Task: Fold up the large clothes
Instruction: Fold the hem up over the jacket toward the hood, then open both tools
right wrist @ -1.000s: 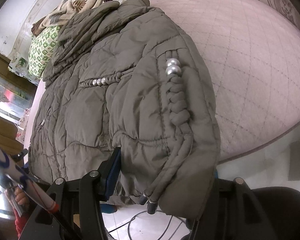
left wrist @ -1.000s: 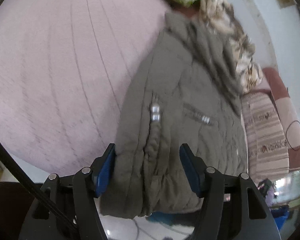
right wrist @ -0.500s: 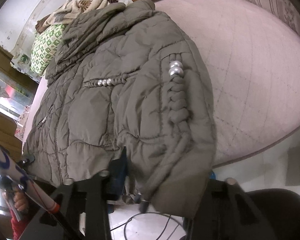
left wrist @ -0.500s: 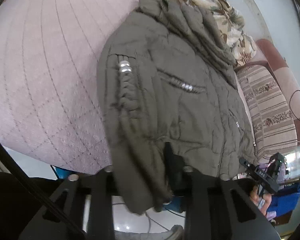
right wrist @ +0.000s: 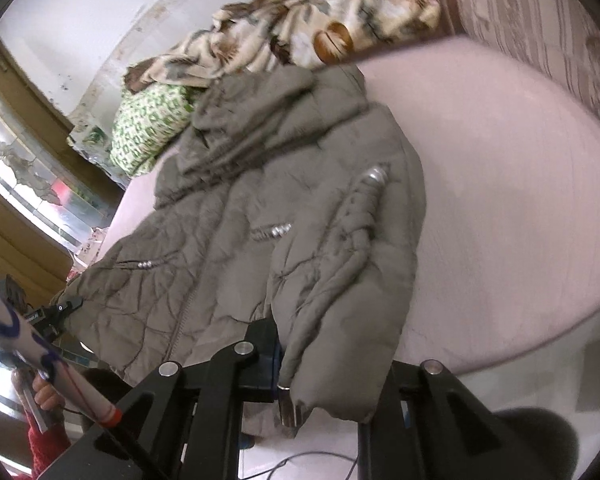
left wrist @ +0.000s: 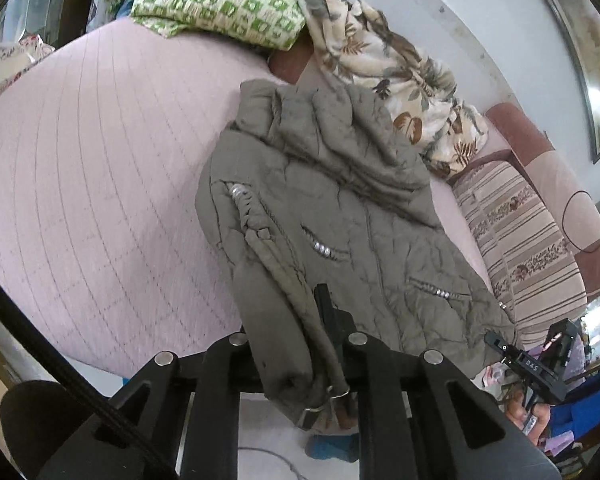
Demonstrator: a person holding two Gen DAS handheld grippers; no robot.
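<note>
An olive-grey quilted jacket (left wrist: 340, 208) lies front-up on a bed covered by a pale pink quilted bedspread (left wrist: 100, 184), with its hood (left wrist: 340, 136) toward the pillows and its hem hanging past the near edge of the mattress. The padding is creased. Two slanted pockets carry rows of silver beads (left wrist: 324, 249), and each sleeve bears a braided cord topped with silver beads (right wrist: 374, 178).

The left tool (left wrist: 296, 344) is clenched on the cuff end of one sleeve (left wrist: 276, 320), whose metal-tipped cords dangle below the fingers. The right tool (right wrist: 328, 364) is clamped on the other sleeve's cuff (right wrist: 340, 360); the fabric covers most of its blue pads. Each tool also appears small at the edge of the other's view.

Beyond the hood lie a green-and-cream checked pillow (left wrist: 220, 4) and a leaf-print blanket (left wrist: 400, 76). A striped bolster (left wrist: 520, 248) lies just beside the jacket's far flank.
</note>
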